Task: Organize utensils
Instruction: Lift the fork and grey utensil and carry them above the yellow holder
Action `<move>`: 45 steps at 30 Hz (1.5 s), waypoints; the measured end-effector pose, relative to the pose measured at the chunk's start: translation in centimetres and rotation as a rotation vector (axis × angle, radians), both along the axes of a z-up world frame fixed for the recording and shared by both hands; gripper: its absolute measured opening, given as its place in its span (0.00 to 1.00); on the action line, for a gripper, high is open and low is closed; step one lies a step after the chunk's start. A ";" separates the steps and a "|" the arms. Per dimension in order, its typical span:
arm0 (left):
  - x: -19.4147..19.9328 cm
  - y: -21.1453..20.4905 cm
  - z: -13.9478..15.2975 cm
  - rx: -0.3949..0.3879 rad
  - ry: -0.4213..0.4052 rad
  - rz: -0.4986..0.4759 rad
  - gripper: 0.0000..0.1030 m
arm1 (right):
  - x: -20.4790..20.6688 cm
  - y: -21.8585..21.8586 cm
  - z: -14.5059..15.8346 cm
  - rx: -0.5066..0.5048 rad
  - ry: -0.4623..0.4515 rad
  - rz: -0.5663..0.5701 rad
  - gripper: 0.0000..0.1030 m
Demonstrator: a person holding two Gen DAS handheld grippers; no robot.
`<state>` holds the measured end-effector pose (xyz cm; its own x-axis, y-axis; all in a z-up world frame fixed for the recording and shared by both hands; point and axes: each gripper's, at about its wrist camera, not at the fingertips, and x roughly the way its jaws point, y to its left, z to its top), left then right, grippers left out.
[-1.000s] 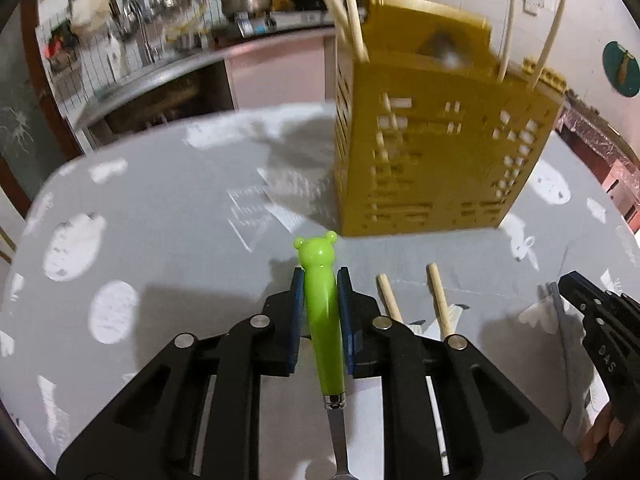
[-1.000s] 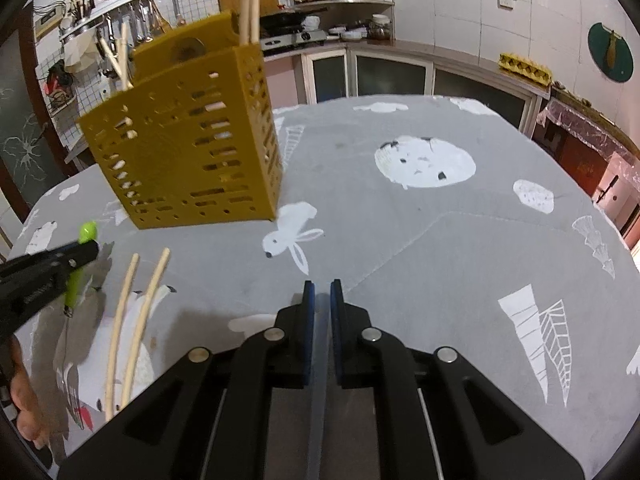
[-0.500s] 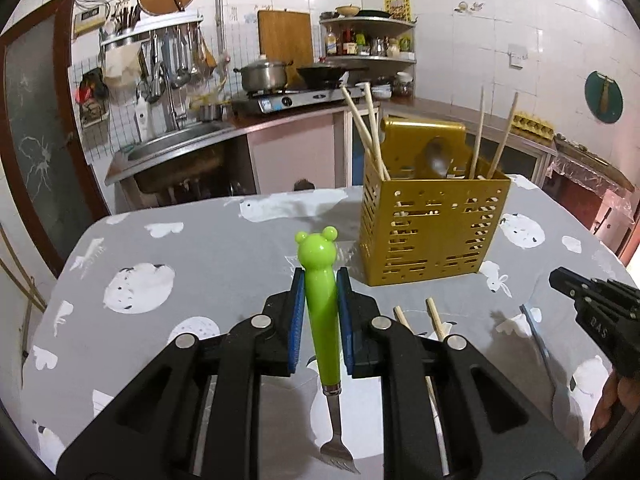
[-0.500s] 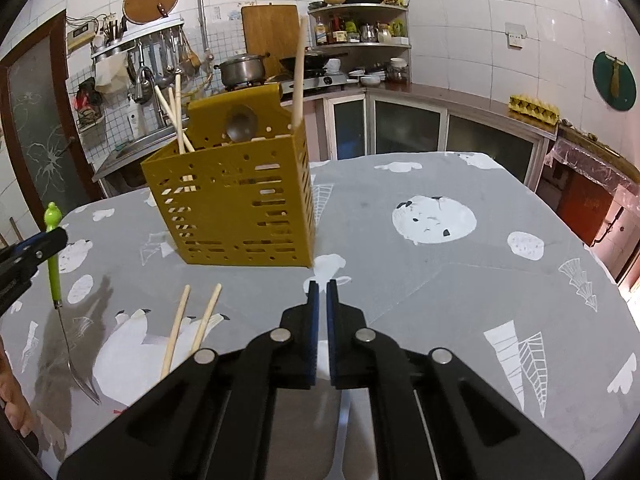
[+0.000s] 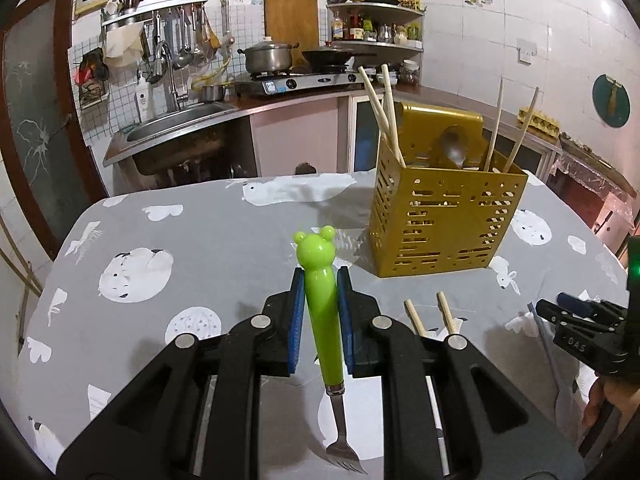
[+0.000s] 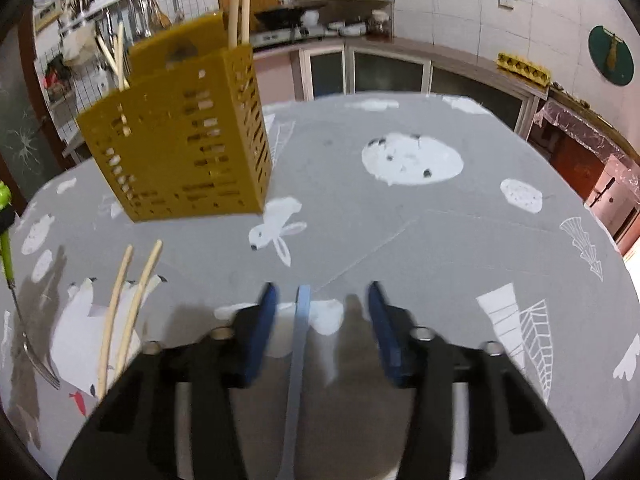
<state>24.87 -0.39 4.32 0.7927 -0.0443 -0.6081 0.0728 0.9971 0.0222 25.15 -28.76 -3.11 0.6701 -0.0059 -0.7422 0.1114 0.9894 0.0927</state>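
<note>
My left gripper (image 5: 318, 284) is shut on a fork with a green bear-head handle (image 5: 320, 292), held upright above the table, tines down. The fork also shows at the left edge of the right wrist view (image 6: 6, 240). A yellow perforated utensil holder (image 5: 444, 216) stands on the table with chopsticks and a spoon in it; it shows in the right wrist view (image 6: 180, 148) too. My right gripper (image 6: 322, 304) is open low over the table, a thin grey-blue utensil handle (image 6: 300, 332) lying between its fingers. Two loose chopsticks (image 6: 128, 304) lie left of it.
The table (image 6: 420, 240) has a grey cloth with white animal prints. The right gripper shows at the right edge of the left wrist view (image 5: 584, 328). A kitchen counter with sink and stove (image 5: 280, 80) runs behind the table.
My right gripper has opened and dropped low around the grey-blue handle. My left gripper has kept the green fork raised and drawn back from the holder.
</note>
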 end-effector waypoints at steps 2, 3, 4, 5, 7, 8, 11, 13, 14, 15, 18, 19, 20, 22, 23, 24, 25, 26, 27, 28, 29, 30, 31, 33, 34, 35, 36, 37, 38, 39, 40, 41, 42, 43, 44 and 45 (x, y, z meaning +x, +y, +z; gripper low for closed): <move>0.2 0.0 -0.1 0.000 0.007 -0.003 0.15 | 0.5 0.5 -0.5 -0.002 0.035 0.003 0.26; 0.3 0.1 -0.2 -0.003 0.011 -0.004 0.15 | 0.8 0.8 -0.7 -0.012 0.047 0.004 0.26; 0.3 0.1 -0.2 -0.005 0.012 -0.005 0.15 | 0.9 1.1 -0.8 -0.020 0.052 0.002 0.24; 0.3 0.1 -0.2 -0.007 0.012 -0.005 0.15 | 1.2 1.4 -0.9 -0.036 0.062 -0.003 0.18; 0.3 0.2 -0.2 -0.007 0.011 -0.005 0.15 | 1.6 1.7 -1.1 -0.058 0.078 -0.013 0.11; 0.3 0.1 -0.2 -0.007 0.011 -0.004 0.15 | 1.7 1.8 -1.0 -0.058 0.085 -0.018 0.07; 0.4 0.2 -0.1 -0.010 0.011 -0.004 0.15 | 1.5 1.7 -0.6 -0.035 0.077 -0.022 0.07; 0.3 0.3 -0.1 -0.012 0.008 -0.005 0.15 | 1.2 1.6 -0.2 -0.020 0.058 -0.019 0.07; 0.2 0.3 0.0 -0.012 0.005 -0.006 0.15 | 0.8 1.5 0.2 -0.006 0.040 -0.016 0.07; 0.1 0.2 0.0 -0.013 -0.001 -0.007 0.15 | 0.3 1.4 0.6 0.010 0.019 -0.009 0.07; -0.5 0.2 0.2 -0.015 -0.020 -0.010 0.14 | -1.0 1.1 2.1 0.035 -0.053 -0.001 0.07; -0.7 0.2 0.3 -0.016 -0.025 -0.011 0.14 | -1.3 1.0 2.5 0.042 -0.073 0.002 0.07; -0.9 0.1 0.4 -0.016 -0.032 -0.013 0.14 | -1.9 0.9 3.2 0.053 -0.109 0.006 0.07; -1.5 -0.1 0.5 -0.006 -0.048 -0.017 0.14 | -2.7 0.8 4.2 0.058 -0.165 0.009 0.07; -1.7 -0.1 0.6 -0.001 -0.053 -0.017 0.14 | -3.3 0.8 4.8 0.055 -0.201 0.009 0.07; -1.8 -0.2 0.6 0.002 -0.058 -0.017 0.14 | -3.7 0.9 5.2 0.052 -0.228 0.008 0.07; -2.1 -0.2 0.7 0.004 -0.065 -0.016 0.14 | -4.0 0.9 5.5 0.055 -0.251 0.011 0.07; -2.2 -0.2 0.8 0.004 -0.069 -0.015 0.14 | -4.5 1.0 5.9 0.054 -0.289 0.015 0.07; -2.4 -0.3 0.8 0.005 -0.075 -0.012 0.14 | -4.7 1.0 6.2 0.049 -0.307 0.014 0.07; -2.5 -0.2 0.9 0.006 -0.078 -0.011 0.14 | -5.0 1.1 6.4 0.041 -0.332 0.013 0.07; -2.7 -0.1 1.0 0.005 -0.083 -0.008 0.14 | -5.3 1.2 6.7 0.031 -0.361 0.011 0.07; -2.8 -0.1 1.0 0.003 -0.089 -0.006 0.14 | -5.6 1.3 6.9 0.024 -0.384 0.010 0.07; -3.0 0.0 1.2 0.002 -0.098 -0.002 0.14 | -6.1 1.4 7.1 0.021 -0.415 0.010 0.07; -3.3 0.1 1.4 -0.004 -0.111 0.001 0.14 | -6.6 1.5 7.6 0.018 -0.457 0.011 0.07; -3.5 0.1 1.6 -0.006 -0.115 0.001 0.14 | -6.9 1.5 7.8 0.015 -0.470 0.013 0.07; -3.6 0.1 1.7 -0.008 -0.121 0.002 0.14 | -7.1 1.5 8.0 0.009 -0.488 0.013 0.07; -3.7 0.1 1.8 -0.010 -0.126 0.004 0.14 | -7.3 1.6 8.2 0.007 -0.501 0.014 0.07; -3.8 0.1 2.0 -0.011 -0.133 0.005 0.13 | -7.5 1.6 8.4 0.008 -0.515 0.013 0.07; -3.9 0.1 2.2 -0.013 -0.140 0.006 0.13 | -7.7 1.6 8.7 0.008 -0.535 0.011 0.07; -3.9 0.2 2.4 -0.014 -0.148 0.007 0.13 | -7.8 1.6 8.9 0.009 -0.546 0.011 0.07; -4.0 0.1 2.7 -0.017 -0.158 0.008 0.13 | -8.0 1.6 9.1 0.007 -0.559 0.010 0.07; -4.0 0.2 2.8 -0.019 -0.164 0.009 0.13 | -8.1 1.7 9.2 0.004 -0.568 0.008 0.07; -4.0 0.2 3.0 -0.022 -0.169 0.010 0.13 | -8.1 1.7 9.4 -0.001 -0.574 0.009 0.07; -4.0 0.2 3.1 -0.026 -0.170 0.010 0.13 | -8.1 1.8 9.5 -0.003 -0.578 0.010 0.07; -3.9 0.3 3.1 -0.030 -0.170 0.009 0.13 | -8.1 1.8 9.5 -0.004 -0.581 0.010 0.07; -3.8 0.3 3.1 -0.033 -0.169 0.010 0.12 | -8.1 1.8 9.6 -0.005 -0.584 0.011 0.07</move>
<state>21.08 -0.09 7.42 0.8841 -0.0539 -0.4642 0.0610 0.9981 0.0003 17.06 -27.01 6.50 0.9682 0.0005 -0.2501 0.0333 0.9908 0.1310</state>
